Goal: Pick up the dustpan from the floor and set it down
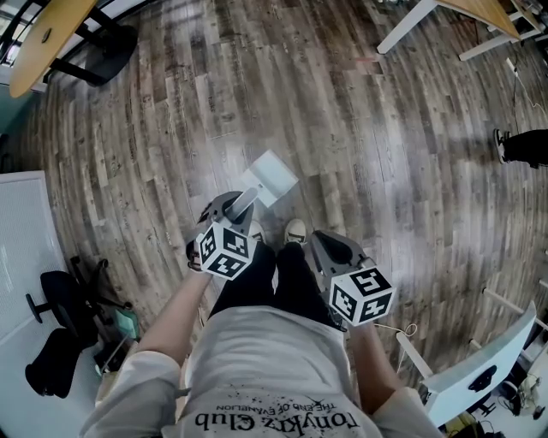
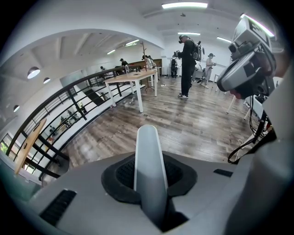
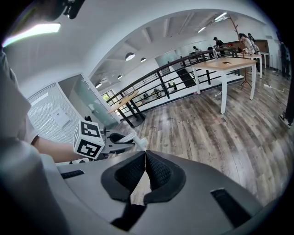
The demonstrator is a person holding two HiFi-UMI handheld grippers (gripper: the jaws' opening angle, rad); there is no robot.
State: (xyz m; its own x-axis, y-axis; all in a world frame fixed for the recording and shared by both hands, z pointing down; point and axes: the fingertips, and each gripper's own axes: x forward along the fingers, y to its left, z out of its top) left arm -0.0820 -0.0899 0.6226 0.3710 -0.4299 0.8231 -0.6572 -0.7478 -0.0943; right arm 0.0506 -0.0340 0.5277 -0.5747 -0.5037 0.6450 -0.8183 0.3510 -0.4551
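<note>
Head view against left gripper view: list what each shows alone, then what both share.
Head view only: the person's pale shoes and the dustpan's broad white plastic pan. Left gripper view only: long ceiling lights and a round white lamp. Both: the left claw shut on the pale grey dustpan handle, over the brown wood-plank floor.

Grey-brown plank floor throughout; wooden-topped table (white legs) stands upper left of centre, black railing at its left.
</note>
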